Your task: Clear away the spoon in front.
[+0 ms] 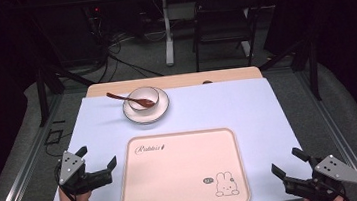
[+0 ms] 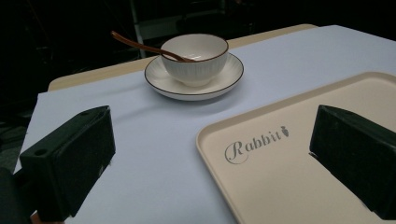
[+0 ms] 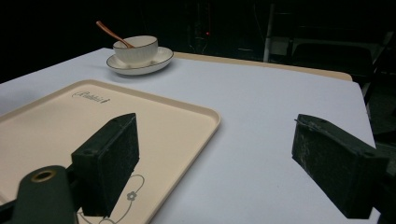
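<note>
While both grippers wait at the near edge of the table (image 1: 267, 101), the bowl (image 1: 143, 98) sits far off at about 12 o'clock, on a saucer (image 1: 146, 112), with a brown spoon (image 1: 128, 98) resting in it. The spoon's handle sticks out toward 10 o'clock. The big tray (image 1: 183, 172) lies in the middle, bare, with a bunny drawn in its near right corner.

I think the bowl could tip or slide off the saucer if a gripper grabs just one side of the rim and lifts too fast. The spoon could also fall out and clatter, because it only leans on the rim. A push on the saucer could make it skid on the smooth blue cover.

The left gripper (image 1: 98, 164) is at 8 o'clock, just beside the tray's left edge. Its jaws are wide apart and hold nothing. In the left gripper view one jaw hangs over the tray's corner, but I cannot tell if it touches. The right gripper (image 1: 286, 164) is at 4 o'clock, near the tray's right edge. Its jaws are wide apart too, with nothing between them.
</note>
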Tool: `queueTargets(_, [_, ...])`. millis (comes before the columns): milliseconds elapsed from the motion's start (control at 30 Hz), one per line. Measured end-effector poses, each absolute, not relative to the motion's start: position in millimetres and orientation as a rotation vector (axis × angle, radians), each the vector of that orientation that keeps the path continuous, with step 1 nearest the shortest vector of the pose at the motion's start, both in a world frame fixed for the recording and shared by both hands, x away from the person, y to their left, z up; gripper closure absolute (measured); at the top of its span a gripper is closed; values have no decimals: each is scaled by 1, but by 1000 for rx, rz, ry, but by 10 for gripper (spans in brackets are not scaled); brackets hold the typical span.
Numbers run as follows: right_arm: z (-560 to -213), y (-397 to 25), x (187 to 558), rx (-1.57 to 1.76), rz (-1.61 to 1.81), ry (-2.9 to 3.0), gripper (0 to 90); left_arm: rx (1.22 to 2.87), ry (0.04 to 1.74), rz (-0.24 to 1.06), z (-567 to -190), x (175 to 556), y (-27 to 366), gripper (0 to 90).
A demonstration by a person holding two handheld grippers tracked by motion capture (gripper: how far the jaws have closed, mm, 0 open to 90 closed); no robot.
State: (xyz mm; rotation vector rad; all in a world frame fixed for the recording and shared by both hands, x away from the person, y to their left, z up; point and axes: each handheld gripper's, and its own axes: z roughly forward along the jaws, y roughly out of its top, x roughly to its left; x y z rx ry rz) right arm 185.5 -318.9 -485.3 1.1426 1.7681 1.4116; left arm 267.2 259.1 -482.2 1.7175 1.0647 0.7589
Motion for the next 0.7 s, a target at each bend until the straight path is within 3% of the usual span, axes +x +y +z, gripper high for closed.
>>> queueTargets(700, [-486,-319,186,1144,1409,1768,140,1783,1055,793,-486,313,238,2])
